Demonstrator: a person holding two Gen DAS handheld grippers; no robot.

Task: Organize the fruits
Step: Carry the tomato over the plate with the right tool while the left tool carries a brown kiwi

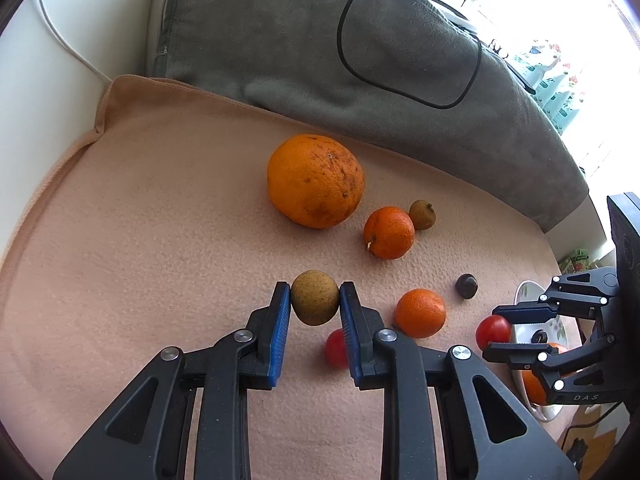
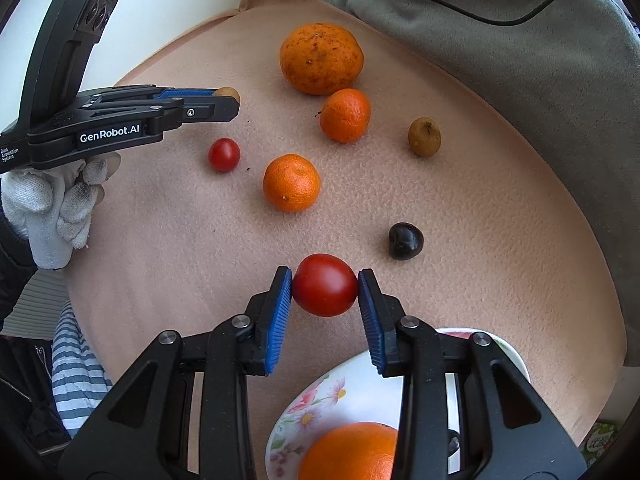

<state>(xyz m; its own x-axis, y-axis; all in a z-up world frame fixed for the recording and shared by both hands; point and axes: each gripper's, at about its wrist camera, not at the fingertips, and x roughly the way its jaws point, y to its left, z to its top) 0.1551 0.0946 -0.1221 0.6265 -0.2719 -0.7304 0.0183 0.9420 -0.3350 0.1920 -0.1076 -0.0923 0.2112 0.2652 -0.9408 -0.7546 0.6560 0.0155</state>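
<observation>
My left gripper (image 1: 315,300) is shut on a small brown round fruit (image 1: 314,297) and holds it above the peach cloth (image 1: 160,220). My right gripper (image 2: 325,286) is shut on a red tomato (image 2: 325,285), just above a white flowered plate (image 2: 320,400) that holds an orange (image 2: 352,450). On the cloth lie a large orange (image 2: 321,58), two small oranges (image 2: 345,115) (image 2: 291,182), a small red tomato (image 2: 224,155), a second brown fruit (image 2: 424,136) and a dark fruit (image 2: 405,241). The left gripper (image 2: 230,100) also shows in the right wrist view.
A grey blanket (image 1: 320,40) with a black cable (image 1: 400,80) lies behind the cloth. A white wall or surface (image 1: 48,80) is at the left. A gloved hand (image 2: 60,208) holds the left gripper. Striped fabric (image 2: 76,368) is at the lower left.
</observation>
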